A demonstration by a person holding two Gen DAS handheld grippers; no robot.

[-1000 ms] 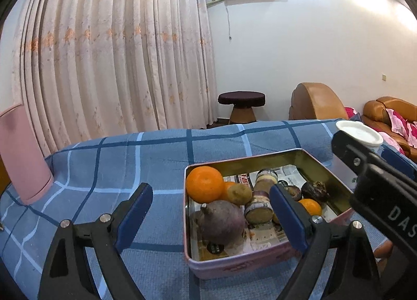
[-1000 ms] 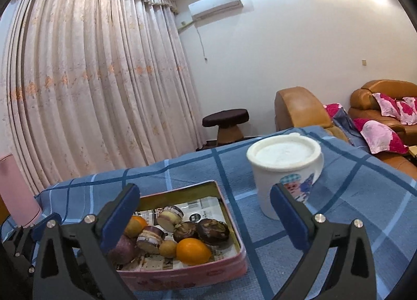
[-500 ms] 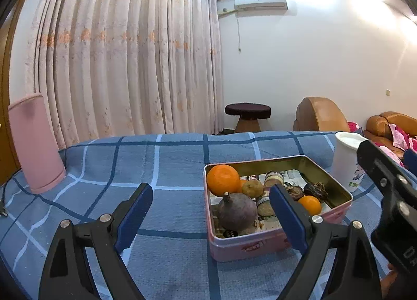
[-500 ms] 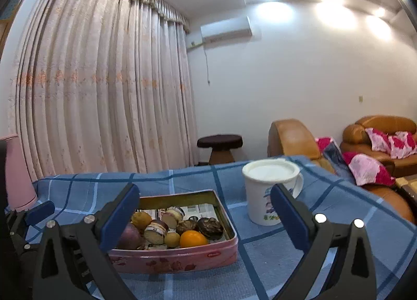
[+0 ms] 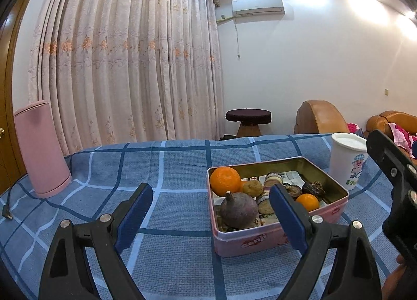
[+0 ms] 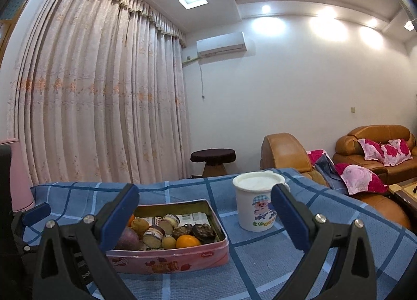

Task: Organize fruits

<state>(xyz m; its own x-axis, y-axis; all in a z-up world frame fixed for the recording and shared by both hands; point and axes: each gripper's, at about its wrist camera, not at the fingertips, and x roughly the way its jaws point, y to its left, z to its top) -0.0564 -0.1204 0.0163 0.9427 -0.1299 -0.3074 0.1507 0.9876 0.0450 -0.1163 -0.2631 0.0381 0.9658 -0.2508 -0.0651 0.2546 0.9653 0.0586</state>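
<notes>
A pink tin stands on the blue checked cloth, also in the right wrist view. It holds a big orange, a purple round fruit, a small orange, a brown fruit and several dark pieces. My left gripper is open and empty, held back from the tin's left front. My right gripper is open and empty, above and behind the tin's near side.
A white lidded mug stands right of the tin, also in the left wrist view. A pink cylinder with a black cable stands far left. Brown sofas and a stool lie beyond the table.
Both grippers have pulled back and tilted up; the tin now looks smaller and farther away in both views. Both stay open and empty.
</notes>
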